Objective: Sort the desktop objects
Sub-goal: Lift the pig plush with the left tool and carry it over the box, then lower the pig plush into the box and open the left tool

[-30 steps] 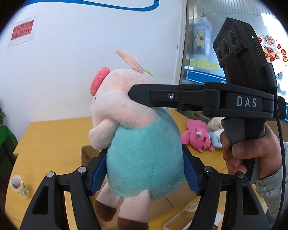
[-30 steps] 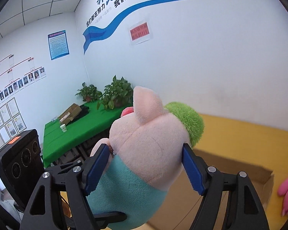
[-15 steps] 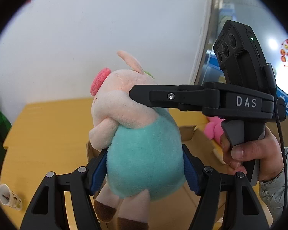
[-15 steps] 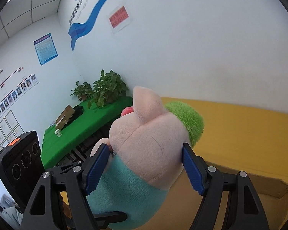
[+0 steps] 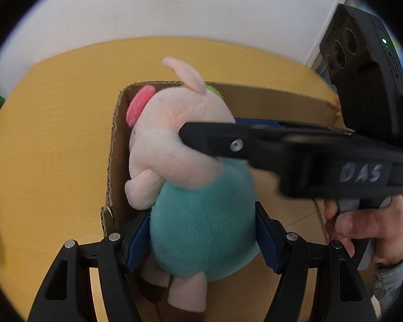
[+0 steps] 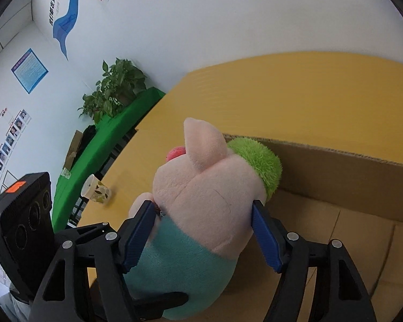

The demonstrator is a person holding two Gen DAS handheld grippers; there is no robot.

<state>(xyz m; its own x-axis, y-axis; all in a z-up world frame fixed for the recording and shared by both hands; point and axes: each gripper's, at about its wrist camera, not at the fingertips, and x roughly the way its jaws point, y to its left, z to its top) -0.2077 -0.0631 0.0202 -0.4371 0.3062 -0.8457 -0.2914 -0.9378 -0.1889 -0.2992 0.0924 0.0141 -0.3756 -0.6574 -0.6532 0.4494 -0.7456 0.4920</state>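
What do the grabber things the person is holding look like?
Each hand-held gripper is black plastic with silver screws and blue ribbed pads on its two fingers. The left hand-held gripper shows this up close. The right hand-held gripper has white letters "DAS" on its side, a boxy black camera block on top with round lenses and a green light, and a thin black cable. The person's hand comes out of a grey sleeve.

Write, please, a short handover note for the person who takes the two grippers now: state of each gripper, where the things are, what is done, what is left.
Left gripper: shut on the plush pig, at its teal belly.
Right gripper: on the pig's head and neck, jaws closing a little.
The pig hangs over the open cardboard box on the yellow table, not yet released.
A paper cup lies on the table outside the box.
Done: pig brought to the box.
Left: probably lower it in, open both grippers, then sort the rest.
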